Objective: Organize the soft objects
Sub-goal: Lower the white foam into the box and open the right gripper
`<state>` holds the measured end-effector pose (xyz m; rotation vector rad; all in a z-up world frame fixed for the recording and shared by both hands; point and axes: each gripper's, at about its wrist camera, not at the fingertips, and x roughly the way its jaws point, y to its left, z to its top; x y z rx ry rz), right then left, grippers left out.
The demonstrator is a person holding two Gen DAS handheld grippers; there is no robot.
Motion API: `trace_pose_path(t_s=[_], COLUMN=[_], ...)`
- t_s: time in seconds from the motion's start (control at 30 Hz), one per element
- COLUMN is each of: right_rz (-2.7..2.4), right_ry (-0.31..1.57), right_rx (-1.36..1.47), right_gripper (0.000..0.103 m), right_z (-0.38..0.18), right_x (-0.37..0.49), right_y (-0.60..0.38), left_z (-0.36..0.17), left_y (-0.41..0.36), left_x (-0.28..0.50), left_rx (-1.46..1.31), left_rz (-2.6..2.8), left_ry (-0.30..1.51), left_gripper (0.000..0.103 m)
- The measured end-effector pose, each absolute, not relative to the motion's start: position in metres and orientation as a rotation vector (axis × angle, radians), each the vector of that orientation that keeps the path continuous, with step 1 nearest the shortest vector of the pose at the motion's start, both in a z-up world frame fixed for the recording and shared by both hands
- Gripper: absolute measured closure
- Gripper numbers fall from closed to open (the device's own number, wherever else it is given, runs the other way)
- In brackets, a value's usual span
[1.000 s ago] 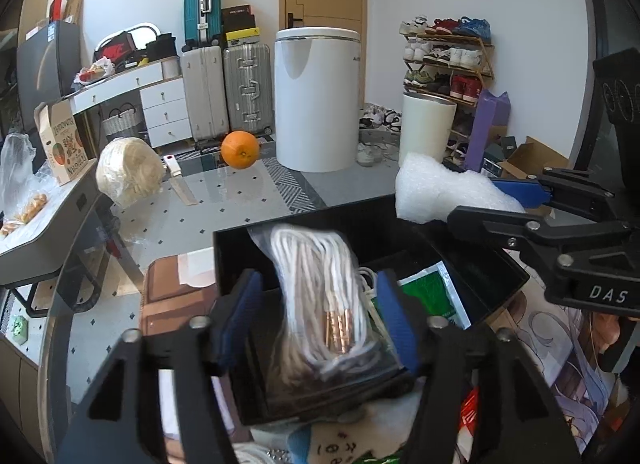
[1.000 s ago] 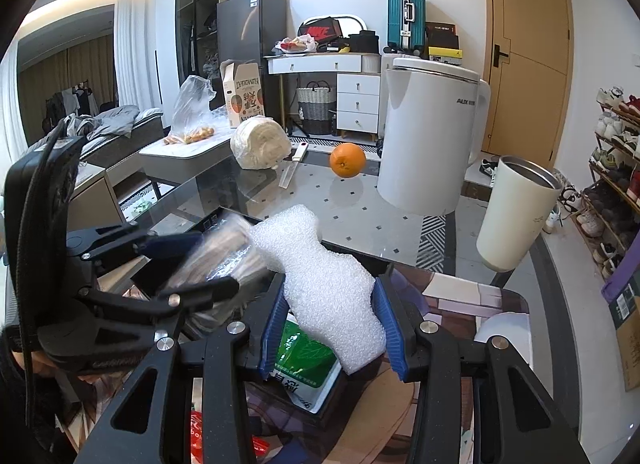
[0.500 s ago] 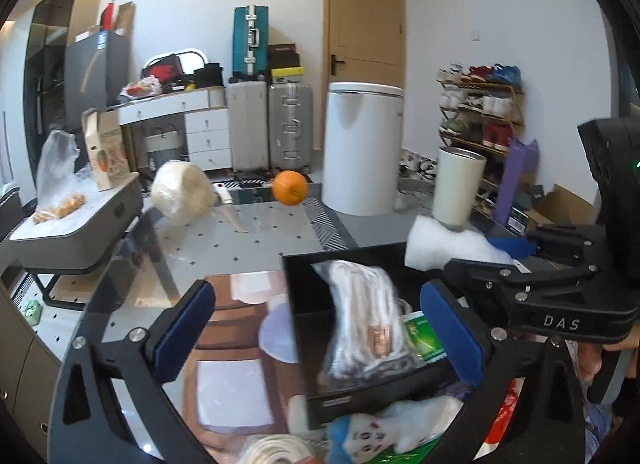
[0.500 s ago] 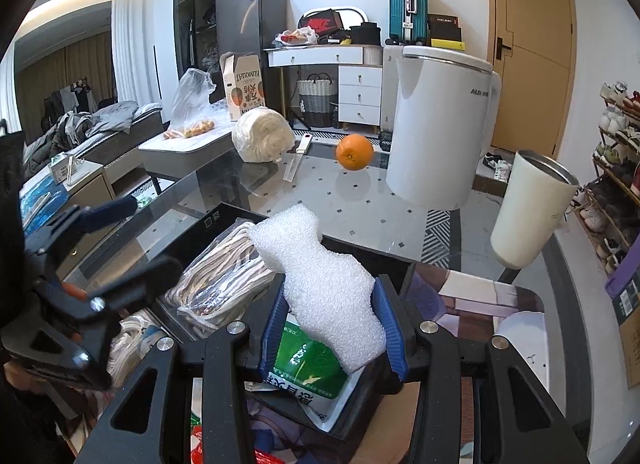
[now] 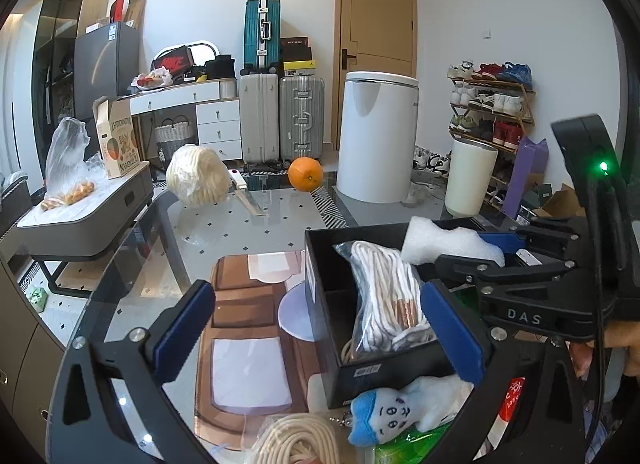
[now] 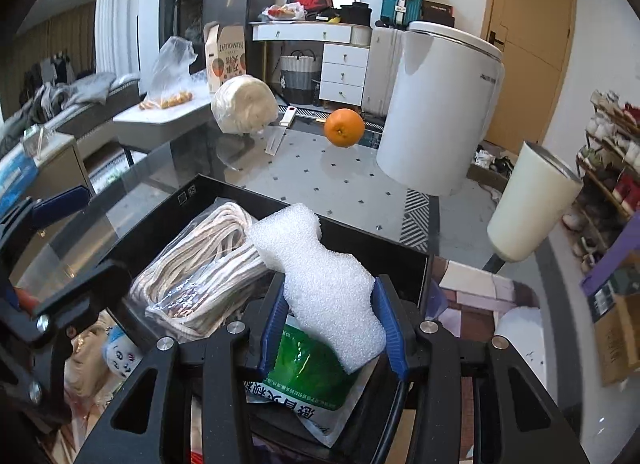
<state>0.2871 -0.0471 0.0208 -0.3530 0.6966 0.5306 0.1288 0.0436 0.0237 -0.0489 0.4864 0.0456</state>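
Note:
A black box (image 5: 316, 264) stands on the glass table. A clear bag of white cord (image 5: 380, 288) lies inside it, next to a green packet (image 6: 312, 368). My left gripper (image 5: 318, 328) is open wide in front of the box and holds nothing. My right gripper (image 6: 330, 328) is shut on a white foam piece (image 6: 328, 284), which hangs over the box's right half, above the green packet. A blue and white plush toy (image 5: 400, 404) and a loose coil of cord (image 5: 296, 440) lie on the table in front of the box.
Further back on the glass table (image 5: 280, 224) are an orange (image 5: 306, 179), a round white bundle (image 5: 198, 180) and a knife (image 5: 246, 196). A tall white appliance (image 6: 436, 112) and a cream tumbler (image 6: 528, 208) stand at the right. A brown mat (image 5: 248, 328) lies left of the box.
My left gripper let go of the bagged cord, opened wide and drew back to the left; the bag now lies in the box. My right gripper carried the foam lower over the box.

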Motion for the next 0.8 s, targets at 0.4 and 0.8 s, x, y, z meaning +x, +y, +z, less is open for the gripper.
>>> trace_pose_path(t_s=[0.4,0.8], right_rz=[0.556,0.592], right_ry=[0.745,0.689], right_rx=[-0.459,-0.334], right_gripper=[0.052,0.017], right_z=[0.025,0.043], right_x=[0.291,0.264], right_y=[-0.037,-0.081], left_z=[0.023,0.024], left_y=[0.042,0.044], left_x=[0.125,0.099], left_rx=[-0.042,-0.034], left_rz=[0.043,0.045], left_ry=[0.495,0.52], left_gripper=[0.0,0.0])
